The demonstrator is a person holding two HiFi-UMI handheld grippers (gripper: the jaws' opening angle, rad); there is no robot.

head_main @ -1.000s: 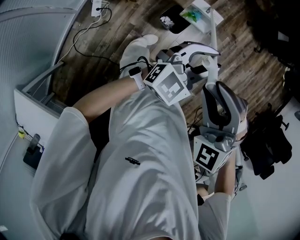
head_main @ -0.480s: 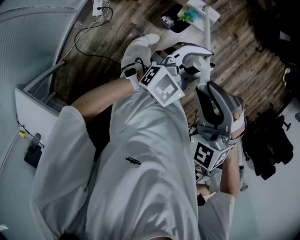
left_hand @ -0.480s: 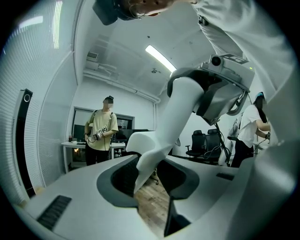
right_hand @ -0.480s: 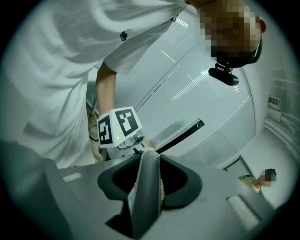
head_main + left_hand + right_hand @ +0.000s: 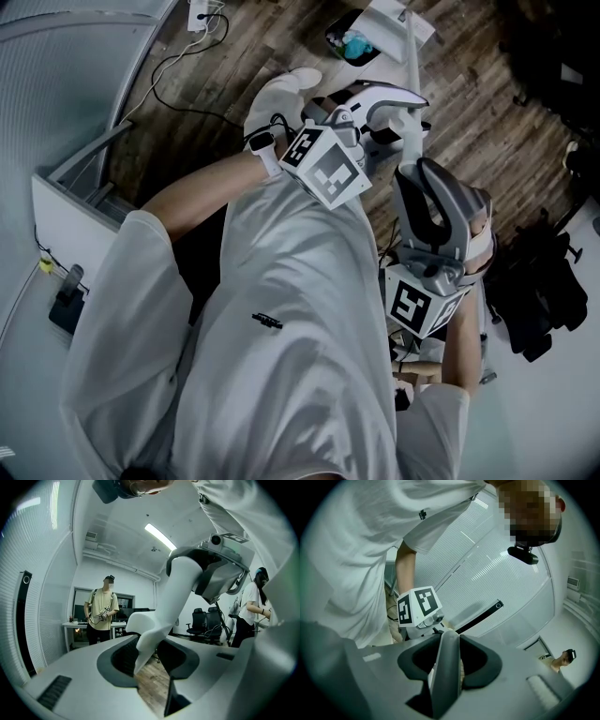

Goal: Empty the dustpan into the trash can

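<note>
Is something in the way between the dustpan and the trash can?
Nothing that I can see. The dustpan is right beside the trash can at the top of the head view, with no gap for anything to block. Blue-green trash already lies in the can.

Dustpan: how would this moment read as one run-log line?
dustpan beside trash can | left gripper shut on handle | right gripper shut on same handle | teal scraps in can

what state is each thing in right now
left gripper, shut on handle
right gripper, shut on handle
dustpan, litter inside, not yet emptied
</note>
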